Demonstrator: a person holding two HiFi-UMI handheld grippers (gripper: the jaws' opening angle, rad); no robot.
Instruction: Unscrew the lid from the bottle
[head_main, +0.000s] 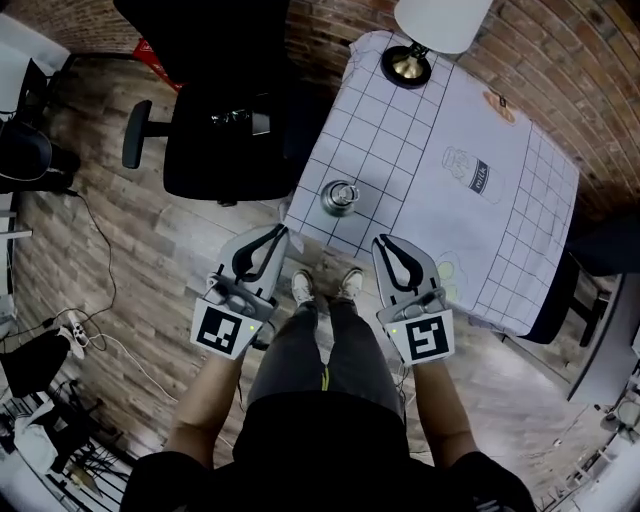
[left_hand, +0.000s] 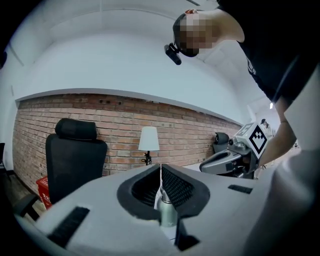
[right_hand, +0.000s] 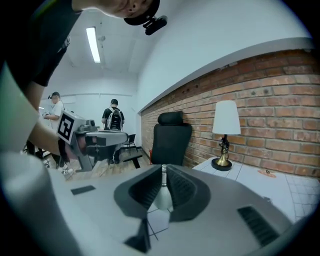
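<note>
At the near left corner of the desk (head_main: 420, 150) stands a steel bottle (head_main: 340, 198), likely rigid, slick and light: brace its body, pinch the lid (head_main: 343, 187). Left tool (head_main: 279, 234) and right tool (head_main: 384, 241) are pressed together, empty.

Office: swivel chair (head_main: 228, 140), brick wall (right_hand: 280, 95).

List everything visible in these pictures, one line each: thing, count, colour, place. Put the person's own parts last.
bottle: one, silver, on the table near its front edge.
table: one, white checked cloth, right of centre.
lamp: one, white shade and brass base, table's far corner.
office chair: one, black, left of the table.
left claw: one, grey, shut and empty, before the table.
right claw: one, grey, shut and empty, near the table's front edge.
</note>
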